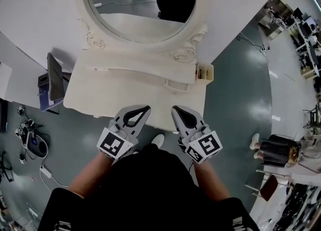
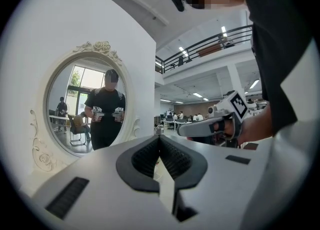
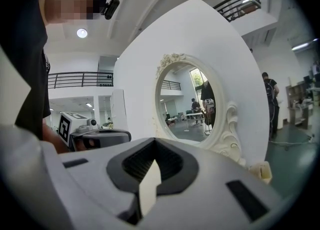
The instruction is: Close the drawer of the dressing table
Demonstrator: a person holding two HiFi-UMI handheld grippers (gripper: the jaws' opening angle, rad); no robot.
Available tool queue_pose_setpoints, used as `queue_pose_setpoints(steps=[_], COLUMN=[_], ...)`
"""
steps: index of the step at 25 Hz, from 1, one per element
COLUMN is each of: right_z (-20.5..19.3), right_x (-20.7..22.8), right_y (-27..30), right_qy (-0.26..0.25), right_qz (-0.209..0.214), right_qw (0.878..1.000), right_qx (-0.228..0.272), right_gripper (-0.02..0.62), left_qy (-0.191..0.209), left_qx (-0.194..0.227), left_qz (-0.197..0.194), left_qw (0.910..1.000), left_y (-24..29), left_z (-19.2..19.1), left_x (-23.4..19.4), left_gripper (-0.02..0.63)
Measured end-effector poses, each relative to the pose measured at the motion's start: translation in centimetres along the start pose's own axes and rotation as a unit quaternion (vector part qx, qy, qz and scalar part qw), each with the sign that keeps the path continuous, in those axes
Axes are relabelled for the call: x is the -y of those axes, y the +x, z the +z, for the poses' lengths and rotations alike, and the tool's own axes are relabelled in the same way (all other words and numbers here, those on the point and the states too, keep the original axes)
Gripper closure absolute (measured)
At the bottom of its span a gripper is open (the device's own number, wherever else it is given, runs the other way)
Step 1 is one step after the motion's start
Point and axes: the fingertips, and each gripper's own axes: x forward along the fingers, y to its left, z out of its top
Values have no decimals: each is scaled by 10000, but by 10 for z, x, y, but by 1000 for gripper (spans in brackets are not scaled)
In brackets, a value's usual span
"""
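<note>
Head view looks steeply down on the cream dressing table [image 1: 100,92], which stands against a white wall with its oval mirror [image 1: 135,14] at the back and a small open box [image 1: 204,71] at its right end. The person stands close to the front edge with a gripper in each hand, side by side and pointing at the table. The left gripper [image 1: 145,108] and the right gripper [image 1: 175,109] both have their tips over that front edge, though whether they touch it cannot be told. The drawer itself cannot be made out from above – it sits under the top, hidden by the edge and the grippers. In the left gripper view the jaws are pressed together with nothing between them, and the right gripper view shows the same – jaws fully closed and empty. The mirror reflects the person holding both grippers level.
</note>
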Motion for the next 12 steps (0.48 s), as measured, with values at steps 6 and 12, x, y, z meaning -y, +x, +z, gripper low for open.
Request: queue_pose_setpoints(steps=[6,12], right_z=[3,1], right_x=[37,59], right_y=[9,18], right_qy=[83,108], right_qz=[103,251], right_qw=[9999,9996], right_qx=[8,-19], right_gripper=[594,594], left_qy=[-22,14], left_qx=[-89,-180], left_qz=[59,288], left_qw=[9999,9994], left_y=[37,54], left_z=[5,4], left_x=[-10,-23], left_gripper=[614,614])
